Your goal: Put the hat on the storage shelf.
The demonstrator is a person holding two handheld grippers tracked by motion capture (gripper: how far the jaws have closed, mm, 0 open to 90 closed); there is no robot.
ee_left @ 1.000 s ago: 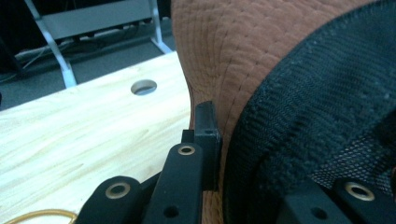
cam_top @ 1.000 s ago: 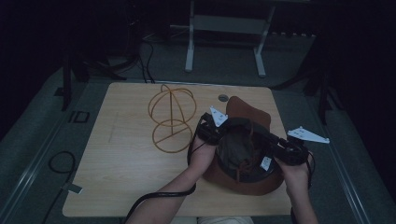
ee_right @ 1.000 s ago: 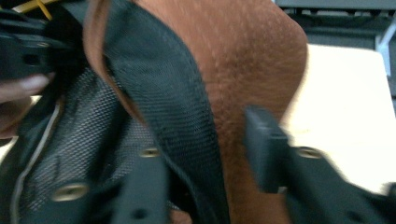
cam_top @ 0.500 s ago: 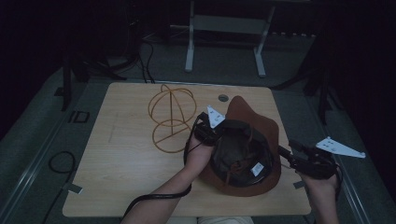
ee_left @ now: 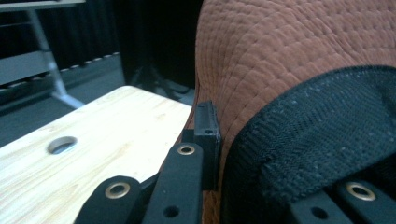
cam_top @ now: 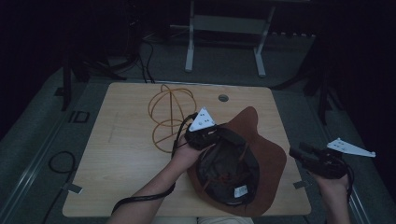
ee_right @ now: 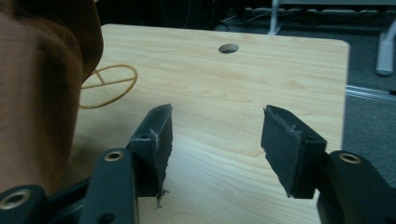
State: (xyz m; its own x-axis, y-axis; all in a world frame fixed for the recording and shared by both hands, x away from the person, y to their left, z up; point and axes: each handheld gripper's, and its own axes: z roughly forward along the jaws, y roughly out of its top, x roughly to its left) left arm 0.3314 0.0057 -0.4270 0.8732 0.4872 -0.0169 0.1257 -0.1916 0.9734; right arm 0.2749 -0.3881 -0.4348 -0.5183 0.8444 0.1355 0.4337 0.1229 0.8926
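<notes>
Upside down on the table (cam_top: 116, 154), the brown hat (cam_top: 261, 154) lies with its dark lining facing up, toward the table's near right corner, and everything else is placed from it. At the hat's left edge the left gripper (cam_top: 205, 135) is clamped tight on the crown's rim; in the left gripper view one black jaw presses the quilted brown outside of the hat (ee_left: 299, 51) while the other sits inside against the black inner band (ee_left: 317, 140). Just left of the hat, beyond that gripper, a yellow wire frame (cam_top: 170, 114) of loops stands on the wood, and a small round hole (cam_top: 223, 98) in the tabletop lies behind the hat. To the hat's right, well clear of the brim and past the table's right edge, the right gripper (cam_top: 303, 153) hangs in the air. Its jaws have just been closing a little, yet they stand parted with nothing between them; in the right gripper view only bare wood shows in the gap, with the hat (ee_right: 37, 93) off to the left.
</notes>
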